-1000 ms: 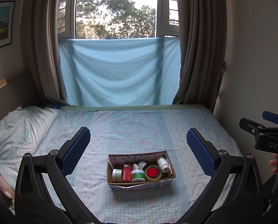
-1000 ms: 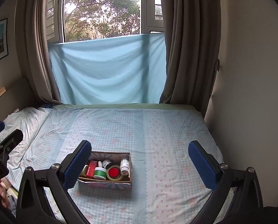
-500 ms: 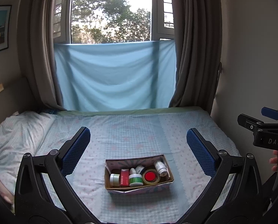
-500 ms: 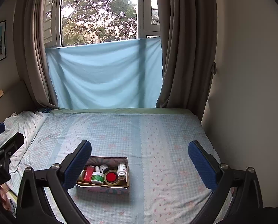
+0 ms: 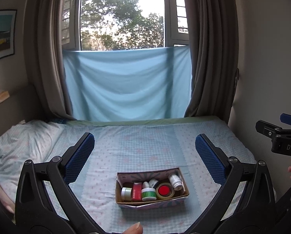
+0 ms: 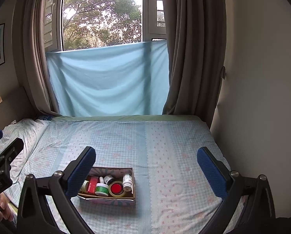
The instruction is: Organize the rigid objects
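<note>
A cardboard box (image 5: 125,199) sits on the bed and holds several items: a tape roll with a red centre (image 5: 164,190), a green-labelled jar (image 5: 148,193), a red carton (image 5: 137,191), a white pill bottle (image 5: 174,180) and small jars. The box also shows in the right wrist view (image 6: 108,199). My left gripper (image 5: 145,156) is open and empty, held above and in front of the box. My right gripper (image 6: 146,167) is open and empty, to the right of the box; part of it shows in the left wrist view (image 5: 278,136).
The bed has a blue checked sheet (image 6: 165,146) and a pillow (image 5: 22,142) at the left. A blue cloth (image 5: 125,81) hangs over the window between brown curtains. A wall (image 6: 262,97) closes the right side.
Both grippers have pulled back and tilted up, so the box sits lower in both views. Both stay open and empty.
</note>
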